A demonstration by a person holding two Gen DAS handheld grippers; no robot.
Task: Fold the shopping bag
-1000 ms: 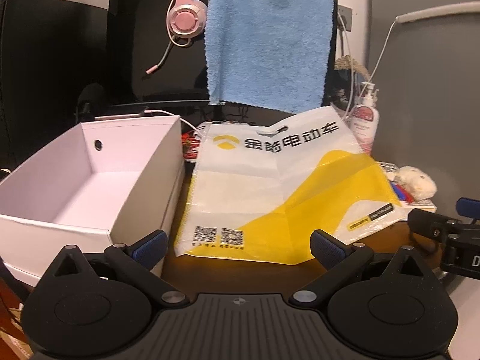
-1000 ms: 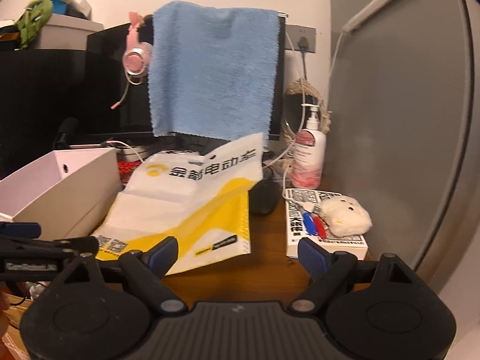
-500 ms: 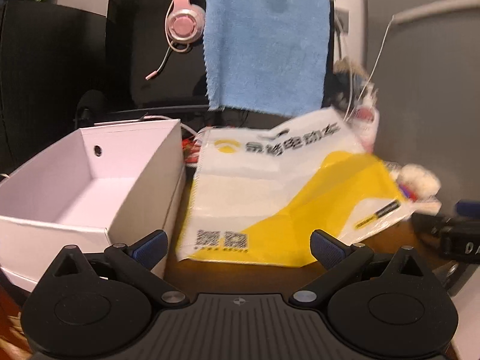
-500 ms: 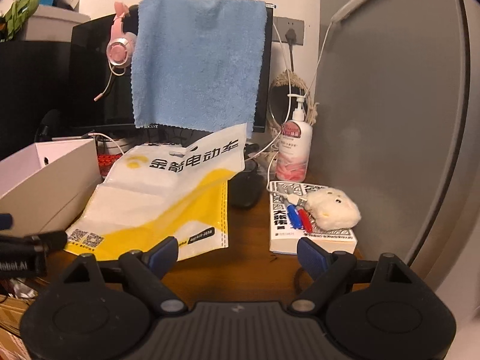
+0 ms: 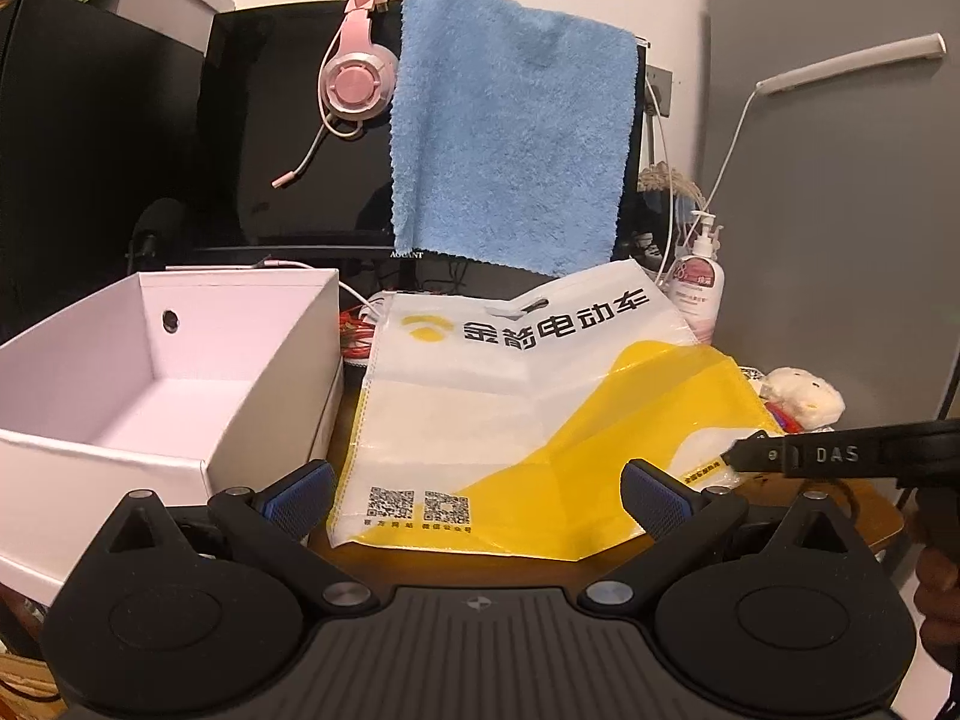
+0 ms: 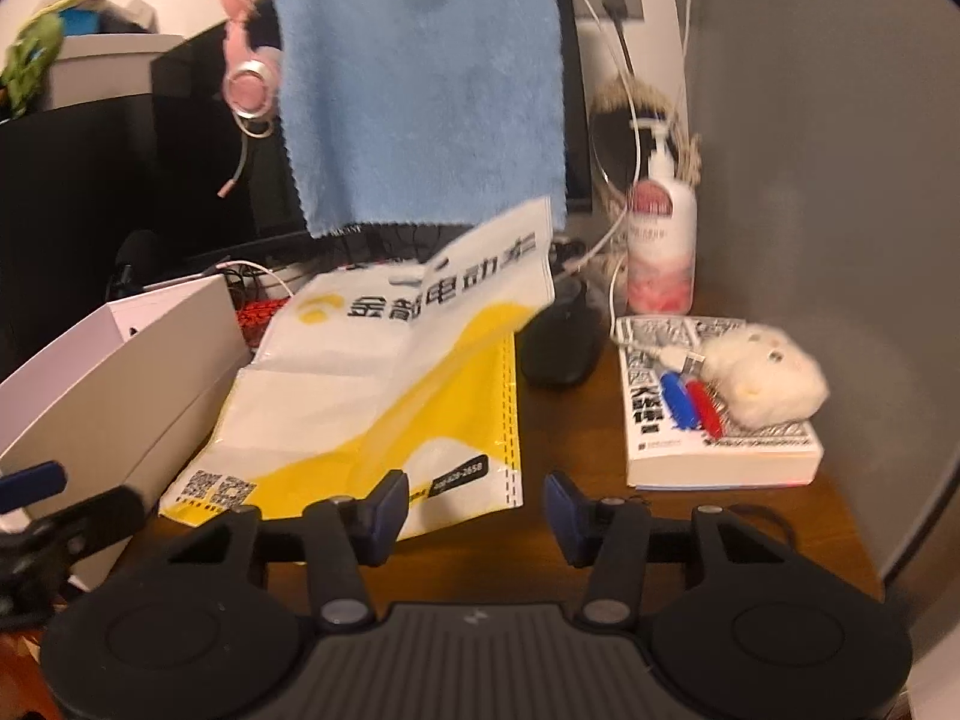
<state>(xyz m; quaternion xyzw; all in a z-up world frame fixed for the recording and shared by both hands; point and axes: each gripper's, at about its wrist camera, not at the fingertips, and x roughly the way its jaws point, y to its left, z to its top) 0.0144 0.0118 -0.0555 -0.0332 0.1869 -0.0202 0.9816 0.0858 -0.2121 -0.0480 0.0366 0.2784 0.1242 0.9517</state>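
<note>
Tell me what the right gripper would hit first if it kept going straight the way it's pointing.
Probably the near right corner of the shopping bag, lying just ahead of the right gripper, whose jaws are closing with nothing between them yet. Bare tabletop is beside that edge, so depth leaves some doubt.

I see shopping bag (image 5: 510, 414) white/yellow, black lettering, QR squares | towel (image 5: 510, 126) light blue | headset (image 5: 354, 81) pink | box (image 5: 150, 372) white | my finger pads (image 5: 300, 495) blue | markers (image 6: 690, 399) blue, red
</note>
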